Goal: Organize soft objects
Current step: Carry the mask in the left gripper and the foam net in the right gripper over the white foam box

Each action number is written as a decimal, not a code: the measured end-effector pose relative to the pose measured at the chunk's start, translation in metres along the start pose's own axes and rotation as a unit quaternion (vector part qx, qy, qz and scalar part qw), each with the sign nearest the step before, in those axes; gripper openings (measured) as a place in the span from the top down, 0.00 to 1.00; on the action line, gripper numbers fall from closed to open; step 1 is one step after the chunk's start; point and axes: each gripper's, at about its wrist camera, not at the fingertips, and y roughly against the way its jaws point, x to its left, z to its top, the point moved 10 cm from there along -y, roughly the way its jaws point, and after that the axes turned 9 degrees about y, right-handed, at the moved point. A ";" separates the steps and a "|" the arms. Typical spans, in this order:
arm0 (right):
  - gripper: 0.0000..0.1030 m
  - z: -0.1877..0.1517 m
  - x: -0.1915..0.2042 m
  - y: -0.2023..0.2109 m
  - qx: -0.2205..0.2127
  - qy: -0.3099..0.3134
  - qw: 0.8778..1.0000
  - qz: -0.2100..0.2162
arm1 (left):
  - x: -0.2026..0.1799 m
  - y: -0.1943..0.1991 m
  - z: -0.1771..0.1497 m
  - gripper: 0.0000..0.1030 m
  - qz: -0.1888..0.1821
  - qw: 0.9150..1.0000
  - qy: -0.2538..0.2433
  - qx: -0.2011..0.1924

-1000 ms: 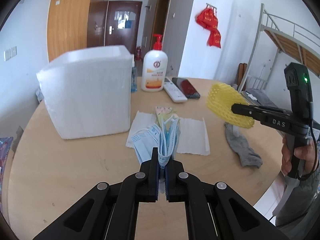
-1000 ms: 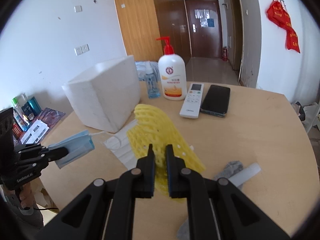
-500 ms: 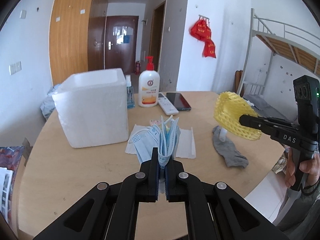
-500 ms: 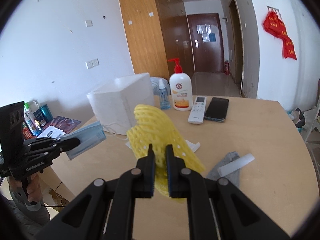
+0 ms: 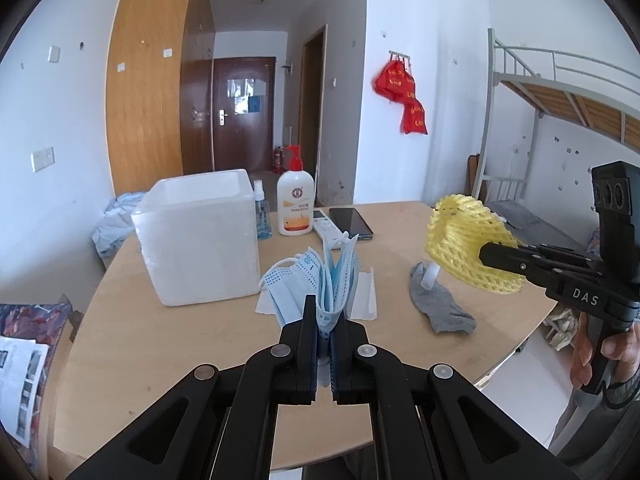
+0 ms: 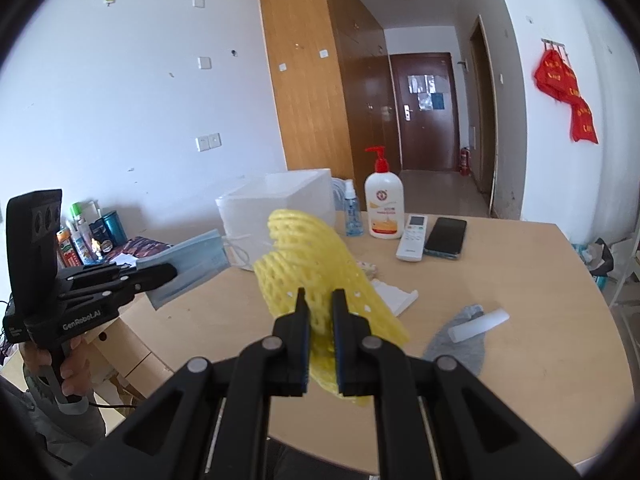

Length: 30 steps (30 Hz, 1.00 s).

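My left gripper [image 5: 324, 314] is shut on a bunch of blue face masks [image 5: 316, 280], lifted above the wooden table [image 5: 192, 332]. From the right wrist view the same masks [image 6: 188, 264] stick out of the left gripper [image 6: 170, 272] at the left. My right gripper [image 6: 320, 300] is shut on a yellow foam net [image 6: 316, 264], held in the air over the table's near edge; the net [image 5: 464, 248] shows at the right of the left wrist view. A grey sock [image 5: 438, 304] lies flat on the table with a white foam tube [image 6: 478, 325] on it.
An open white foam box [image 5: 200, 240] stands at the table's left. Behind it are a small spray bottle [image 5: 262, 216], a pump bottle [image 5: 295, 206], a remote [image 6: 412, 238] and a phone [image 6: 446, 237]. White tissue [image 5: 366, 292] lies mid-table. A person's hand [image 5: 596, 356] holds the right gripper.
Both grippers have pulled back from the table and risen, carrying the masks and the yellow net along. The table and box look smaller and farther away.
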 end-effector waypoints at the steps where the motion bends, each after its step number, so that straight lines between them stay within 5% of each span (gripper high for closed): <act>1: 0.88 0.001 0.003 0.001 -0.002 0.003 1.000 0.002 | 0.000 0.002 0.000 0.96 0.001 1.000 0.001 -0.001; 11: 0.88 0.010 0.029 -0.012 -0.014 0.011 0.999 0.036 | 0.019 0.024 0.005 0.96 0.040 0.998 0.021 -0.032; 18: 0.88 0.022 0.060 -0.032 -0.018 0.023 0.997 0.068 | 0.038 0.039 0.012 0.96 0.099 0.992 0.026 -0.074; 30: 0.88 0.041 0.090 -0.064 -0.019 0.037 0.996 0.084 | 0.078 0.045 0.020 0.96 0.141 0.985 0.047 -0.084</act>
